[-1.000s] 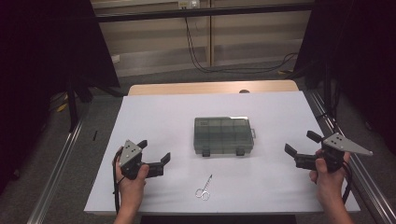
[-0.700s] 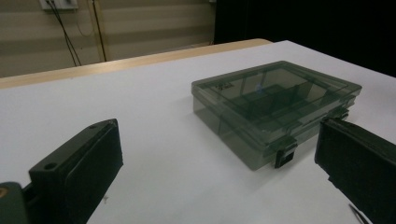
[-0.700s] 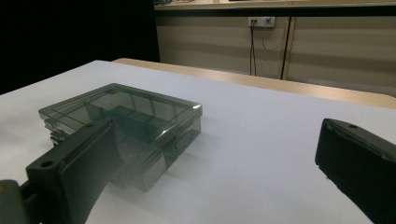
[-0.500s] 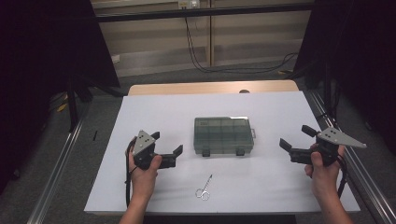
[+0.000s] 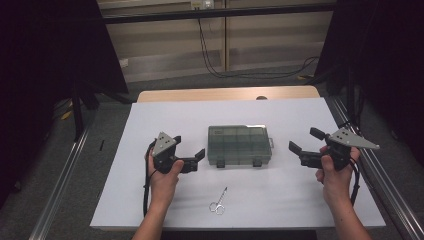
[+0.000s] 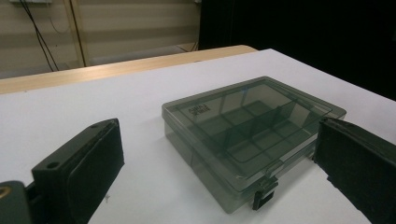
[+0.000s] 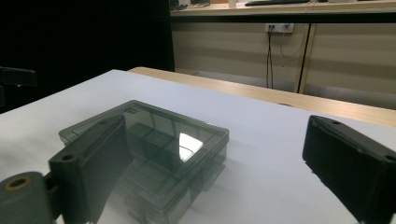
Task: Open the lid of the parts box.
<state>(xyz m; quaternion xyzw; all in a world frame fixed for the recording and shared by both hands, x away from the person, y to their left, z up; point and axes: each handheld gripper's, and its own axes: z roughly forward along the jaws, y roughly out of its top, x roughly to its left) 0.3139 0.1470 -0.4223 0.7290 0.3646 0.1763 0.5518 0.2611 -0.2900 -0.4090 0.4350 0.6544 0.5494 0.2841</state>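
Observation:
A smoky-grey clear compartment box (image 5: pixel 240 145) lies shut in the middle of the white table sheet (image 5: pixel 150 120). My left gripper (image 5: pixel 189 146) hovers just left of it, jaws open and pointing at its left end. In the left gripper view the box (image 6: pixel 247 130) sits between and beyond the open pads (image 6: pixel 88 163). My right gripper (image 5: pixel 303 140) hangs a short way right of the box, pointing at it. Its jaws have just been closing a little but stand wide open, with nothing between them. The right gripper view shows the box (image 7: pixel 159 140) ahead of them.
Small scissors (image 5: pixel 218 202) lie near the front edge, in front of the box. A wooden table edge (image 5: pixel 225 94) runs along the far side of the sheet. Metal rails (image 5: pixel 60 200) flank the table, with dark curtains behind.
Both hands have moved inward toward the box: the left gripper rightward, the right gripper leftward and slightly farther from the front edge. Box and scissors stayed put.

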